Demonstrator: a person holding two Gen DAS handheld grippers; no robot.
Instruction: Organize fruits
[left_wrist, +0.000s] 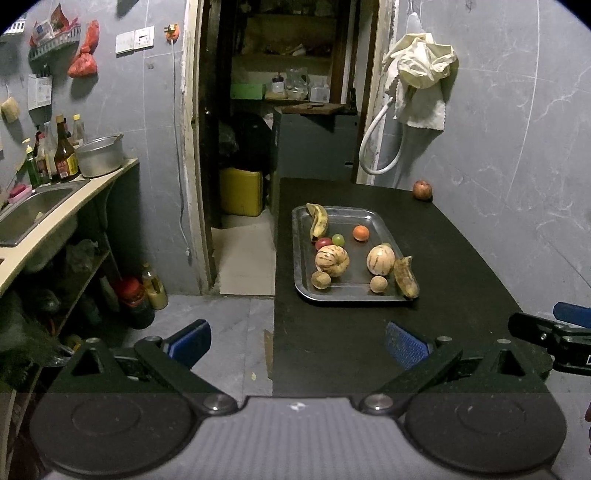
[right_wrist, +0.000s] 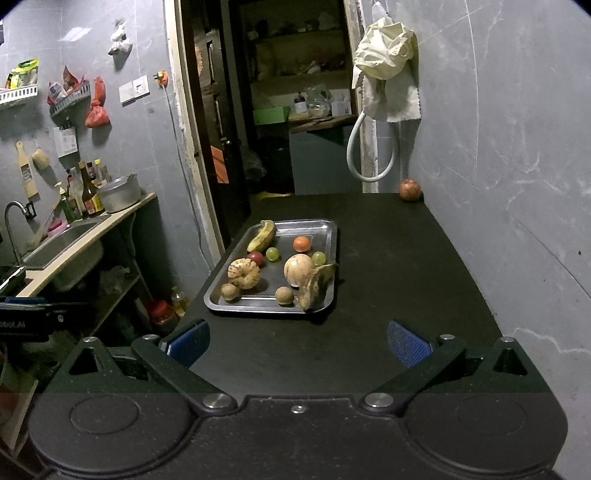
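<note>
Your left gripper (left_wrist: 297, 345) and right gripper (right_wrist: 298, 343) hover with jaws wide over the counter (right_wrist: 388, 258), short of the fruit-filled tray (right_wrist: 330, 236), where a soft overripe banana (right_wrist: 314, 284) likely wants a gentle mid-body hold

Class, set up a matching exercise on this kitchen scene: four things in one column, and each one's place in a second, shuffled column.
Things:
1. orange
2. pomegranate
3. metal pot
4. cream cloth

Places:
A. on the counter beside the sink
B. hanging on the wall by the doorway
C. inside the steel tray
D. on the black table's far corner, outside the tray

Pairs: 1-C, 2-D, 3-A, 4-B
</note>
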